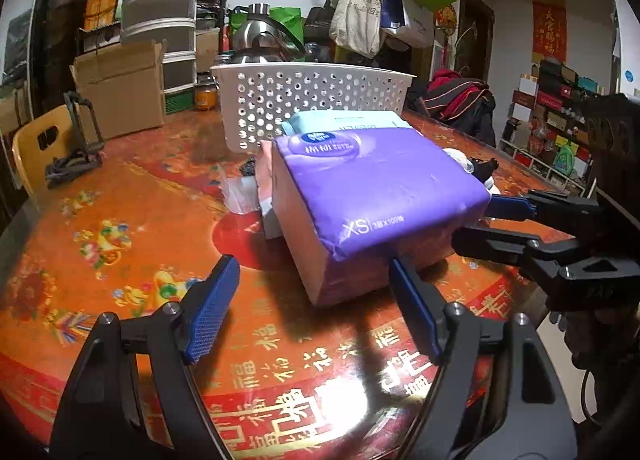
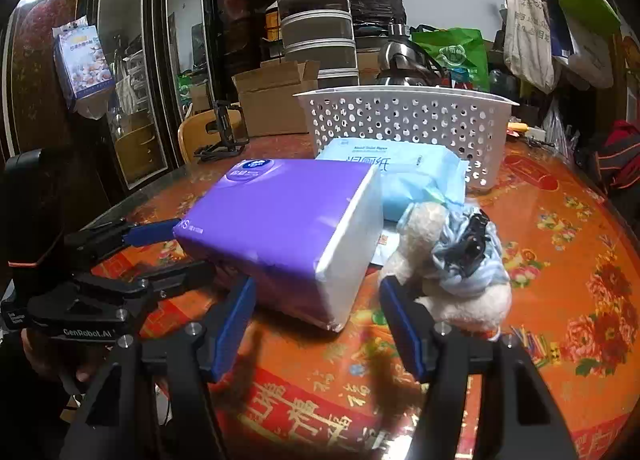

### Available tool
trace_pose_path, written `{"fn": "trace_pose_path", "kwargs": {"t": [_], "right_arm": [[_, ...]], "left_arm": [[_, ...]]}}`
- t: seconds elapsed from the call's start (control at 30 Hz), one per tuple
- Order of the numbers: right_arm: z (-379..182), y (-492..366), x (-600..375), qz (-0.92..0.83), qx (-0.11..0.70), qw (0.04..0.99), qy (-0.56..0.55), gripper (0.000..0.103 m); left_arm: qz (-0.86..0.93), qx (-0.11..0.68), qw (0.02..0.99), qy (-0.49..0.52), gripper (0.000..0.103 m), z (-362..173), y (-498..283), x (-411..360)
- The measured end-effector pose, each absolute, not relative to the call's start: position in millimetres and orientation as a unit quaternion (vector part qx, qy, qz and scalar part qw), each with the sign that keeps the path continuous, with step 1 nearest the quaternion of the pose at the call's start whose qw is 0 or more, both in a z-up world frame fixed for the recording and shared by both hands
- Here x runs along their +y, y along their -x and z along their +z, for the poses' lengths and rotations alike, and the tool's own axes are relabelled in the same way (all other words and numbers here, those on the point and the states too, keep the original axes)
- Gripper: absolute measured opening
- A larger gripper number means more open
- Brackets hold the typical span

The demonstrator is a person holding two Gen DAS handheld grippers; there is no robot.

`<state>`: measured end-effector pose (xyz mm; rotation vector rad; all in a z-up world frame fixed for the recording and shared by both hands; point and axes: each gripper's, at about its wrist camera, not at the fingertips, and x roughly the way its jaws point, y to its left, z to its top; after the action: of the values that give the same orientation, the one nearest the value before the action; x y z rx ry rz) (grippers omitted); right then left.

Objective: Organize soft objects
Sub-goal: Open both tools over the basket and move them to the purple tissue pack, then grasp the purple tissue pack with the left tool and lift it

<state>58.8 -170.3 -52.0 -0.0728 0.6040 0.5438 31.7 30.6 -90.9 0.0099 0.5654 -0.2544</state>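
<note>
While the purple plastic-wrapped tissue pack (image 1: 376, 196) lies on the red patterned table (image 1: 132, 228), in front of the white perforated plastic basket (image 1: 308, 100) with a light blue wipes pack (image 2: 404, 176) between them, both grippers flank its near corners. The left gripper (image 1: 316, 300) has its fingers parted and empty; the right gripper (image 2: 316, 324) likewise holds nothing. Risk: the cream plush toy (image 2: 452, 268) touches the right gripper's outer finger and may be dragged; the slick wrapper may slip under uneven squeeze.
</note>
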Motion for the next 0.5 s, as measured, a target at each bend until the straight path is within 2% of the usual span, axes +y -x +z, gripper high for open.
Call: {"fn": "trace_pose_path", "kwargs": {"t": [0.13, 0.27, 0.5], "right_arm": [[-50.7, -61.0, -170.6, 0.279, 0.291, 0.914, 0.034, 0.056], [-53.1, -65.5, -166.4, 0.293, 0.299, 0.907, 0.038, 0.048], [-53.9, -63.2, -164.7, 0.295, 0.298, 0.907, 0.048, 0.044]], "left_arm": [[-0.149, 0.282, 0.948, 0.008, 0.060, -96.3, -35.0, 31.7], [-0.169, 0.287, 0.943, 0.008, 0.043, -96.2, -39.7, 29.0], [-0.185, 0.303, 0.935, 0.015, 0.041, -93.0, -48.7, 28.4]]}}
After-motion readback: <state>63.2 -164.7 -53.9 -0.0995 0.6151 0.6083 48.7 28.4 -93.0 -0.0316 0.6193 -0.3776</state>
